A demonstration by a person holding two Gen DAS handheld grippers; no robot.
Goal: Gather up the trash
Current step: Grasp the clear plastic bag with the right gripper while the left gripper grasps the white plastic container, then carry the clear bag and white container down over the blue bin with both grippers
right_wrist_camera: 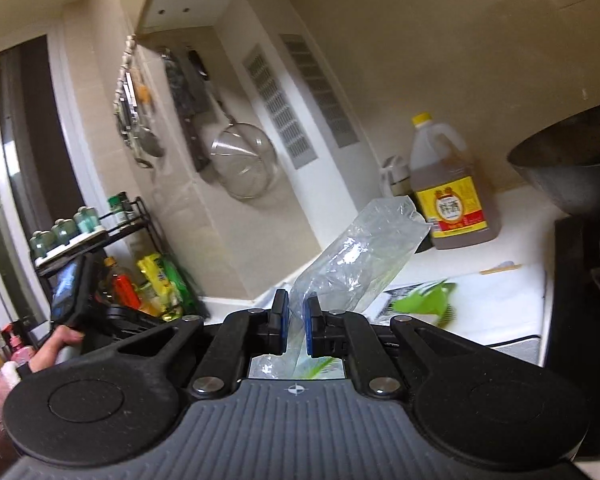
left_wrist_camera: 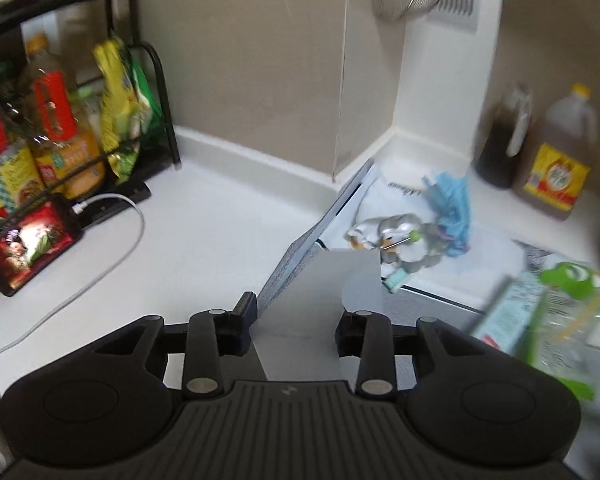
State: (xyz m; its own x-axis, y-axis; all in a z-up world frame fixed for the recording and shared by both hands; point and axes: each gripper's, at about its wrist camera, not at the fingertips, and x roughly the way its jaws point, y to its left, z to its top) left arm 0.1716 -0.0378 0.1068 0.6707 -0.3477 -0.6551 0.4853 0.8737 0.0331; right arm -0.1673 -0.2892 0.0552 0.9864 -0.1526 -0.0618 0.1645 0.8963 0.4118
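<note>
My right gripper (right_wrist_camera: 296, 320) is shut on a clear plastic bag (right_wrist_camera: 356, 248) with green print and holds it up above the counter. The same bag shows blurred at the right of the left wrist view (left_wrist_camera: 556, 312). My left gripper (left_wrist_camera: 296, 320) holds a grey dustpan-like tray (left_wrist_camera: 300, 276) by its flat grey wall, fingers wide around it. In the tray lie a crumpled silver wrapper (left_wrist_camera: 396, 236), a blue wrapper (left_wrist_camera: 452, 204) and white paper (left_wrist_camera: 384, 196).
A black rack (left_wrist_camera: 156, 92) with bottles and yellow-green packets stands at the left, with a phone (left_wrist_camera: 32, 248) and white cable (left_wrist_camera: 112, 240) in front. Two oil bottles (left_wrist_camera: 556, 160) stand at the back right. A wok (right_wrist_camera: 572, 168) sits on the stove at the right. Strainers (right_wrist_camera: 244, 164) hang on the wall.
</note>
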